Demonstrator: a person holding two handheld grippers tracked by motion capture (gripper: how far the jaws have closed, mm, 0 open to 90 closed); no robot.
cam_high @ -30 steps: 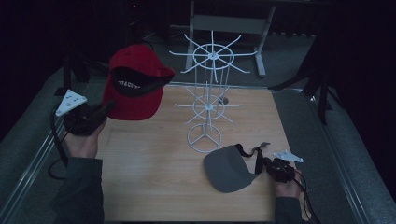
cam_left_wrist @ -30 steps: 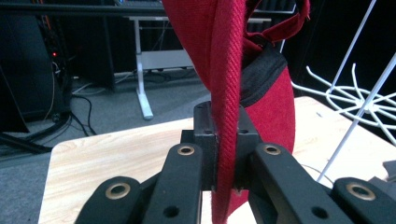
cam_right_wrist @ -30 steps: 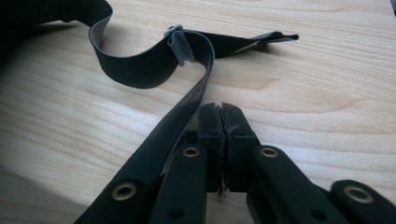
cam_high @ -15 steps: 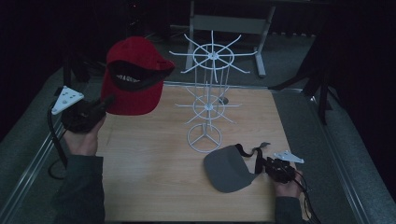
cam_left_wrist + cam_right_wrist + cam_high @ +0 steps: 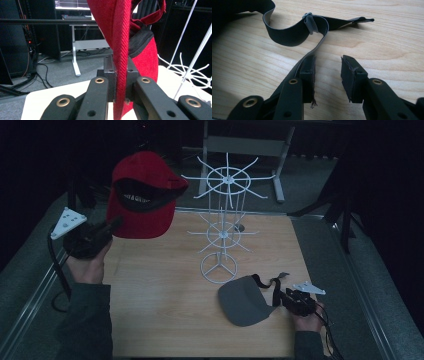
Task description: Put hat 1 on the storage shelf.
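So far neither cap hangs on the white wire rack (image 5: 222,225) at frame centre. The left gripper (image 5: 102,232) is clamped tight on the red cap (image 5: 142,195), raised at upper left. The right gripper (image 5: 327,72), jaws just opening, pads clear of the strap (image 5: 297,32), leaves the grey cap (image 5: 245,301) on the table (image 5: 160,295), lower right. White lettering inside the red cap is unreadable.
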